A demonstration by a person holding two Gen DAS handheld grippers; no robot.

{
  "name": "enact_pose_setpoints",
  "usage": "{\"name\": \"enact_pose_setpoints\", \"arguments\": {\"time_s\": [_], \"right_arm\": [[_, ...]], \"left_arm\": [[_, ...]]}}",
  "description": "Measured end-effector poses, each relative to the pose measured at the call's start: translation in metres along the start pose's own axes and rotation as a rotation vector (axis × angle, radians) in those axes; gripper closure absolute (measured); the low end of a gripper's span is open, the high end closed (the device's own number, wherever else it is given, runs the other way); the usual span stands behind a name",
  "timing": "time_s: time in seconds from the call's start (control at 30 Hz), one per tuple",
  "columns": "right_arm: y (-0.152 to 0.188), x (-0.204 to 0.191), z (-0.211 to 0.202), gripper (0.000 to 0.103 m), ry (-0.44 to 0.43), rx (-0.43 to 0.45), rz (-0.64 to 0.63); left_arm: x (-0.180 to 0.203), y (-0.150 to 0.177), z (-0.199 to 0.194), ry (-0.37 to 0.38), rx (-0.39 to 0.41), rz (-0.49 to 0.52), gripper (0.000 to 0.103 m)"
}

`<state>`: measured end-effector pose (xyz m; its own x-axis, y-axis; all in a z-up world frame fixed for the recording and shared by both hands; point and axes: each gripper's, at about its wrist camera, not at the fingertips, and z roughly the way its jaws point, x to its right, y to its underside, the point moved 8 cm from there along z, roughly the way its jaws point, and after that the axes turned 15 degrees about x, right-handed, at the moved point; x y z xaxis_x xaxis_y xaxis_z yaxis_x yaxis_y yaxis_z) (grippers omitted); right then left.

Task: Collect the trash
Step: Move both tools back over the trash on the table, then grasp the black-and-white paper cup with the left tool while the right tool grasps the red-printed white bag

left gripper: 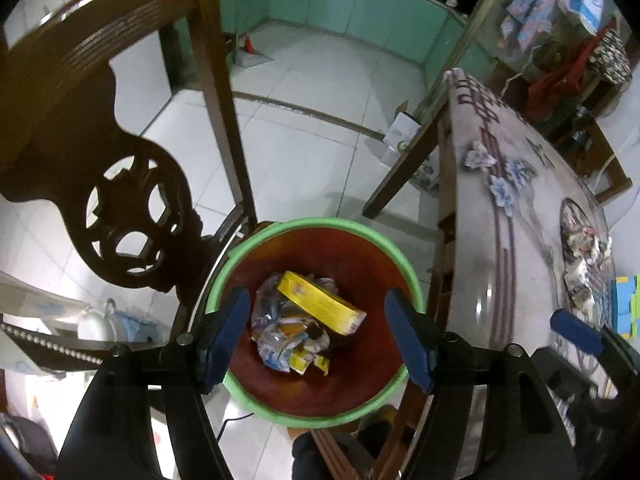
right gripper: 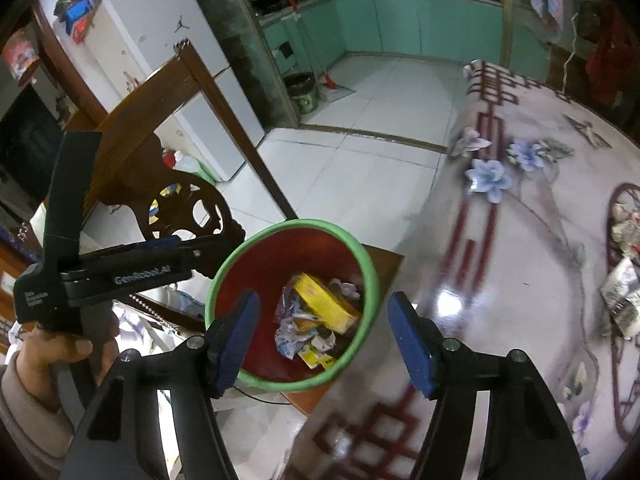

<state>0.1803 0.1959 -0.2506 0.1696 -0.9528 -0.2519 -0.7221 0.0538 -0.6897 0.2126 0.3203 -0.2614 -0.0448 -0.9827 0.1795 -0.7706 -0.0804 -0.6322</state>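
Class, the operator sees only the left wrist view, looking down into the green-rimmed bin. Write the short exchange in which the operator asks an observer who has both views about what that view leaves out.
Operator: I see just one blue pad at my right edge. Is that gripper holding anything?
Observer: No. The right gripper is open and empty, and the green-rimmed bin shows between its fingers.
Operator: Is there another bin anywhere?
Observer: Yes. A dark bin stands on the kitchen floor beside the pillar.
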Motion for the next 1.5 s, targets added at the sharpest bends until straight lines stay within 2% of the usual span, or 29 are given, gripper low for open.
{"name": "enact_pose_setpoints", "arguments": {"time_s": [0.2,0.43,0.63,0.7,0.77,0.83,1.0,1.07,1.17,1.2,1.23,1.27,1.37,1.5], "right_arm": [[0.004,0.064,-0.052,0.037,0.121,0.052,0.044],[0.010,0.179,-0.142,0.037,0.315,0.105,0.130],[-0.018,0.317,-0.234,0.037,0.477,0.241,0.234],[-0.032,0.369,-0.251,0.027,0.525,0.285,0.250],[-0.044,0.420,-0.252,0.026,0.549,0.285,0.240],[-0.052,0.464,-0.241,0.026,0.570,0.245,0.204],[-0.054,0.572,-0.172,0.026,0.564,0.048,0.070],[-0.051,0.605,-0.150,0.026,0.568,-0.009,0.062],[-0.048,0.634,-0.127,0.027,0.530,-0.021,0.090],[-0.048,0.637,-0.121,0.032,0.514,-0.024,0.097],[-0.047,0.641,-0.115,0.044,0.496,-0.030,0.104],[-0.045,0.640,-0.111,0.073,0.478,-0.028,0.106],[-0.045,0.635,-0.112,0.073,0.405,0.019,0.136],[-0.045,0.610,-0.139,0.073,0.320,0.118,0.192]], "left_arm": [[0.045,0.008,-0.009,0.065,-0.001,0.055,0.032],[0.124,0.031,-0.008,0.163,-0.043,0.164,0.031],[0.197,0.055,-0.008,0.202,-0.070,0.224,0.029],[0.221,0.063,-0.009,0.199,-0.076,0.226,0.029],[0.245,0.073,-0.008,0.195,-0.092,0.217,0.029],[0.270,0.082,-0.009,0.192,-0.107,0.199,0.029],[0.320,0.094,-0.011,0.153,-0.102,0.167,0.025],[0.335,0.096,-0.010,0.134,-0.105,0.153,0.025],[0.354,0.095,-0.005,0.108,-0.108,0.128,0.023],[0.360,0.094,-0.002,0.103,-0.109,0.119,0.023],[0.366,0.093,0.002,0.098,-0.111,0.111,0.023],[0.371,0.091,0.007,0.094,-0.116,0.103,0.023],[0.387,0.086,0.024,0.091,-0.128,0.072,0.023],[0.406,0.078,0.051,0.099,-0.137,-0.004,0.023]]}}
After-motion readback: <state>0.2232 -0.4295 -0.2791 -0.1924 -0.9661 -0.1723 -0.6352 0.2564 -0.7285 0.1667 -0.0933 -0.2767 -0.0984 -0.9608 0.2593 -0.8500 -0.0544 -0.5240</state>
